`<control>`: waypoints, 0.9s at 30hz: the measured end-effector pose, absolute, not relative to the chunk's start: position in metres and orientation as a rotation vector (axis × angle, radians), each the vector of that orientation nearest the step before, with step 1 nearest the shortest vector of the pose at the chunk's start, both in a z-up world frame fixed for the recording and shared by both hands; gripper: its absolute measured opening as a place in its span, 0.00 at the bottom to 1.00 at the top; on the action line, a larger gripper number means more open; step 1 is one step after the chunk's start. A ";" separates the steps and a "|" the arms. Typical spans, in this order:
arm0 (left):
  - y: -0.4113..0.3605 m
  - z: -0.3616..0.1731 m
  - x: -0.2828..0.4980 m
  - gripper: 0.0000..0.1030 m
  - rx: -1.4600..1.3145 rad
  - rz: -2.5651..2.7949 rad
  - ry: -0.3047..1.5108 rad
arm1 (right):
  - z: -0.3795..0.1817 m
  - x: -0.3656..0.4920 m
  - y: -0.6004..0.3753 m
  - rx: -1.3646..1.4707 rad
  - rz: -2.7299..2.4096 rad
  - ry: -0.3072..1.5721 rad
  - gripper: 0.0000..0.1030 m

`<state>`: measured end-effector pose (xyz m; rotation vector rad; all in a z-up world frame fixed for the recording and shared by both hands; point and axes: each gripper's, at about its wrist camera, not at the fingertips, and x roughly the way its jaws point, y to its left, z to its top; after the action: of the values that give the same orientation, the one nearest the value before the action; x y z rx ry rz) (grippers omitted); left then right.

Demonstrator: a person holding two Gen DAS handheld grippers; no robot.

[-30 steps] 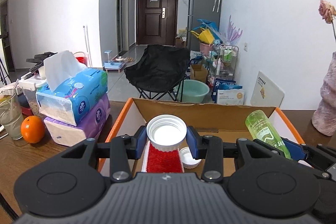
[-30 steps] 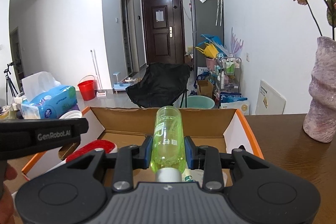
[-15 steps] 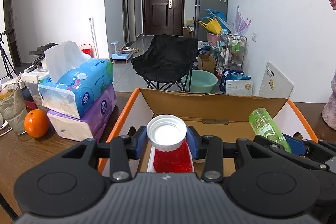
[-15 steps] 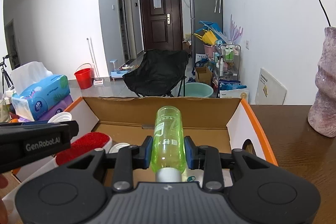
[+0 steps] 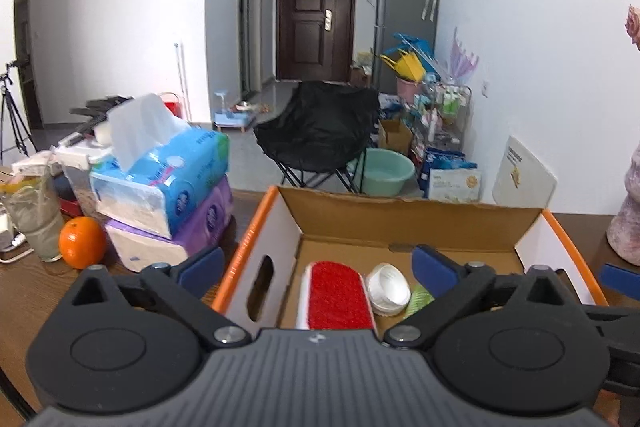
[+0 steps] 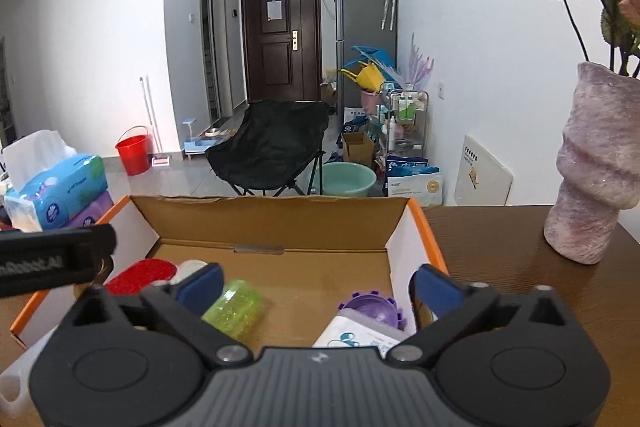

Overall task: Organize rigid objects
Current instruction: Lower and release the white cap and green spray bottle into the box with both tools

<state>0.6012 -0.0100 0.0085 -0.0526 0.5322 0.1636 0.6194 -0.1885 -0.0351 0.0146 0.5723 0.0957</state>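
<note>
An orange-edged cardboard box stands open on the brown table. Inside lie a red lint brush, a white jar, a green bottle, and a purple-capped white container. My left gripper hangs over the box's left side, its jaws opening wide with nothing pressed between them. My right gripper hovers over the box's middle, jaws likewise opening, the green bottle lying loose below its left finger.
Stacked tissue packs, an orange and a drinking glass stand left of the box. A mottled pink vase with dried flowers stands on the table at the right. A black folding chair sits beyond the table.
Both grippers went from shut to wide open. The white jar dropped from the left gripper into the box beside the brush; the green bottle fell from the right gripper onto the box floor.
</note>
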 end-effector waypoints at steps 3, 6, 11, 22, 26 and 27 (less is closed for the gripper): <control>-0.007 0.011 0.600 1.00 -0.060 0.159 0.531 | -0.034 0.620 -0.191 0.018 0.092 0.576 1.00; -0.007 0.012 0.599 1.00 -0.057 0.159 0.530 | -0.034 0.620 -0.192 0.014 0.092 0.577 1.00; -0.009 0.014 0.594 1.00 -0.049 0.154 0.523 | -0.033 0.616 -0.191 0.005 0.095 0.571 1.00; -0.007 0.018 0.583 1.00 -0.043 0.140 0.513 | -0.022 0.594 -0.193 -0.021 0.113 0.535 1.00; -0.009 0.020 0.571 1.00 -0.037 0.132 0.501 | -0.017 0.580 -0.198 -0.022 0.126 0.508 1.00; -0.010 0.020 0.568 1.00 -0.035 0.130 0.497 | -0.016 0.577 -0.199 -0.022 0.132 0.503 1.00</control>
<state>0.5679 -0.0096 0.0204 -0.0350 0.4971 0.1305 0.5769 -0.1994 -0.0162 -0.0216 0.5031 0.1321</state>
